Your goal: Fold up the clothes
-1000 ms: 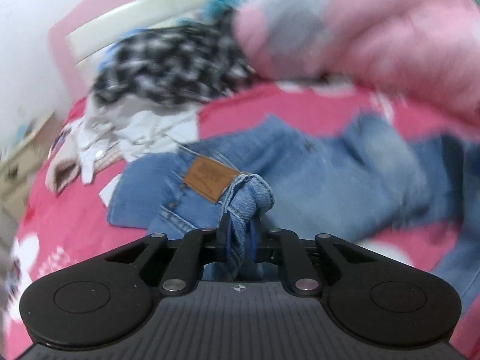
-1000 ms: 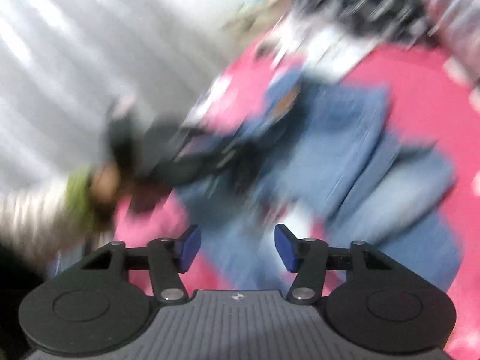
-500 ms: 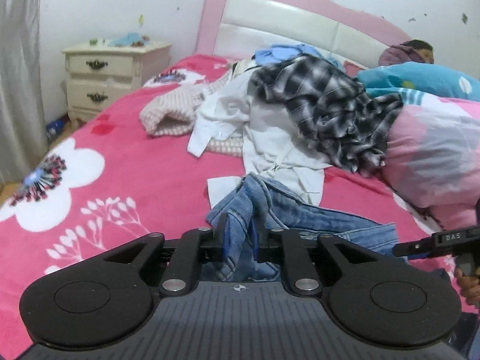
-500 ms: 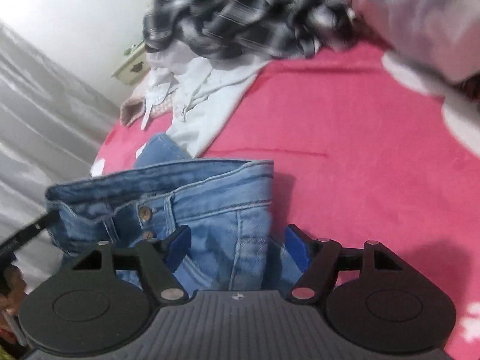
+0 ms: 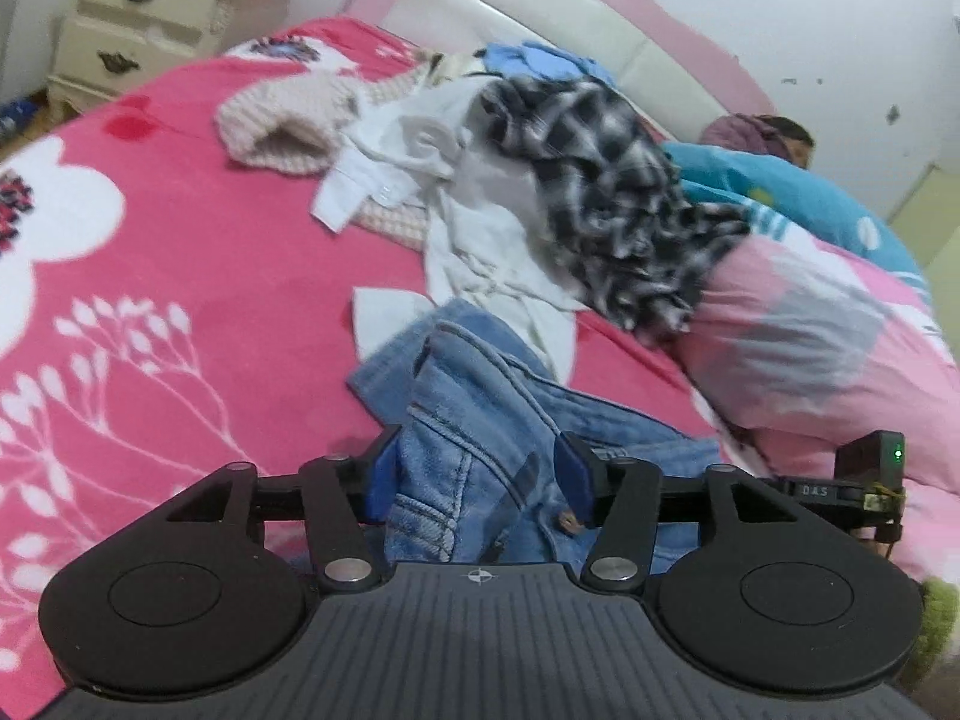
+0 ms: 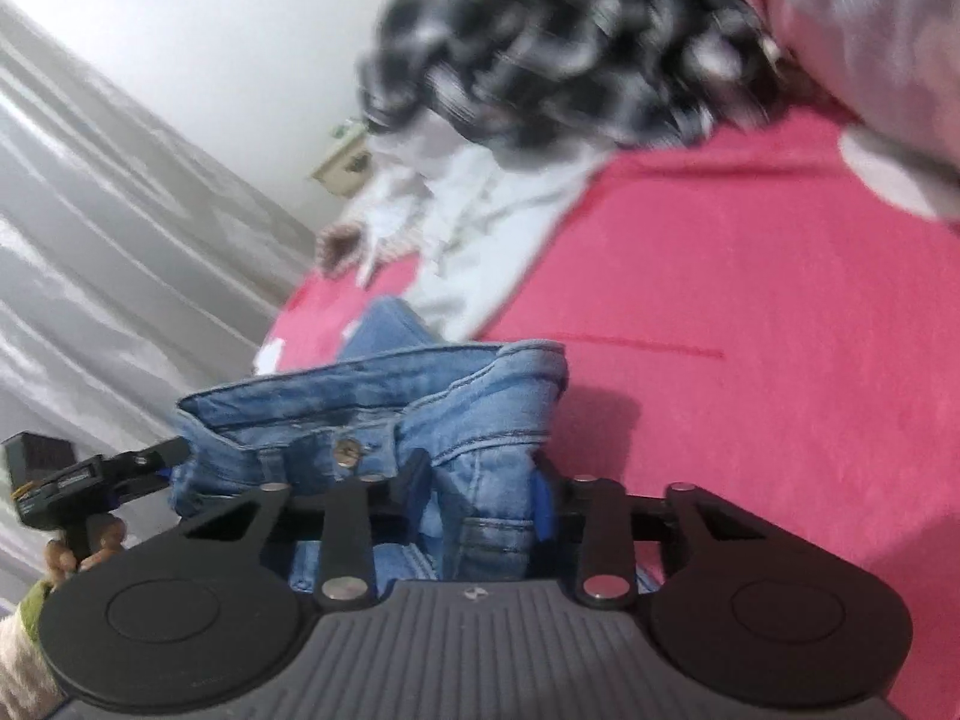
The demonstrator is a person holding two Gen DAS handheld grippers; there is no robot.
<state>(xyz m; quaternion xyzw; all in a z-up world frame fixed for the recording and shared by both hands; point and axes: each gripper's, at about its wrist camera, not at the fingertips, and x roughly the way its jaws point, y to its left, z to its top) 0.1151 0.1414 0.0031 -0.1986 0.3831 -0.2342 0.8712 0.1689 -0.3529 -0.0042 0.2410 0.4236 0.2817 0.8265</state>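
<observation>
Since a second ago, your left gripper (image 5: 474,480) has let its jaws spread off the jeans (image 5: 480,420); they are opening, denim loose between them. Your right gripper (image 6: 480,495) is closing its jaws around the waistband, seemingly taking over the hold so you can square the fold. Ahead of both jaws, the jeans lie bunched on the bed (image 5: 180,276). Whether the right pads truly bite is hard to make out.

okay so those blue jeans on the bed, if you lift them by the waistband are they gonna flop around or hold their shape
The jeans will likely flop: the denim already bunches and folds between the right tool, whose jaws are closing on it. The thick waistband and seams may hold a ridge, as the upright edge suggests. They are probably heavyish for cloth, so the legs should hang and drag on the pink bedspread.
</observation>
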